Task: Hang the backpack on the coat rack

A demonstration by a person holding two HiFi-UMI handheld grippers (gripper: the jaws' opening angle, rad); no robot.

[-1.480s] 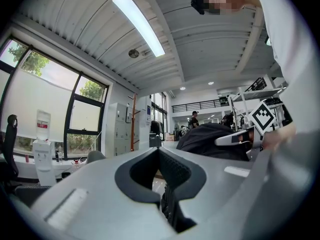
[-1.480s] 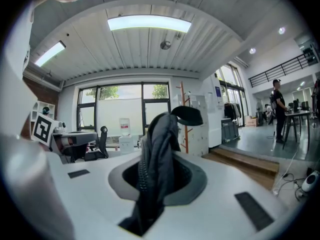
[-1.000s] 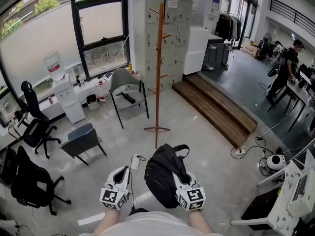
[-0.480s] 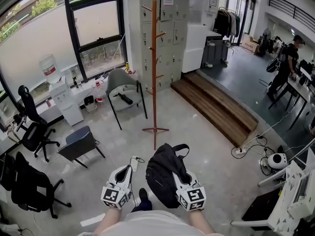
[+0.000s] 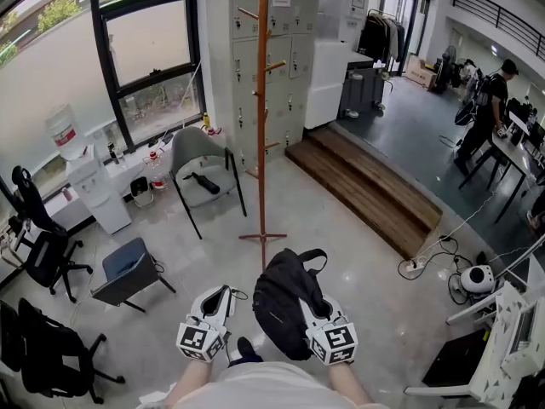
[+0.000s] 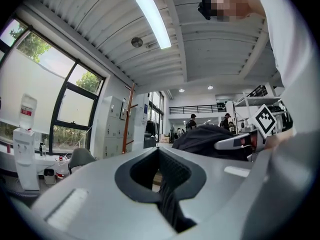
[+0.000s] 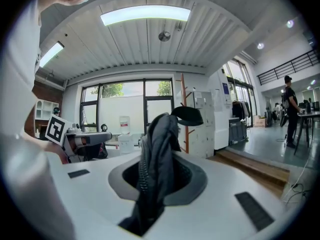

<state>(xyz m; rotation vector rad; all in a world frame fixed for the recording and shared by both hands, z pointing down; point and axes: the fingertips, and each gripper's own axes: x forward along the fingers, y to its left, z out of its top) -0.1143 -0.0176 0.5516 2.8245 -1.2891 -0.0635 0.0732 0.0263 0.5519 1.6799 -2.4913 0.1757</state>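
A black backpack (image 5: 283,301) hangs in front of me, and my right gripper (image 5: 318,312) is shut on its fabric (image 7: 156,149), which bunches up between the jaws. My left gripper (image 5: 215,303) sits just left of the bag, a little apart from it. Its jaws are together and I see nothing clearly held in them. The bag shows at the right of the left gripper view as a dark mound (image 6: 207,136). The wooden coat rack (image 5: 261,126) stands straight ahead on the floor, with pegs up its pole. It also shows as a thin pole (image 6: 131,109) and, in the right gripper view, behind the bag (image 7: 183,109).
A grey chair (image 5: 200,156) stands left of the rack, and a blue-seated chair (image 5: 128,271) is nearer. Black office chairs (image 5: 38,254) and a water dispenser (image 5: 81,177) line the left window side. Grey lockers (image 5: 285,41) stand behind the rack. A wooden step (image 5: 366,190) and floor cables (image 5: 417,262) lie to the right. A person (image 5: 485,113) stands far right.
Both grippers and the backpack have been carried forward toward the coat rack, which now stands nearer and more directly ahead. The grip on the bag is unchanged.
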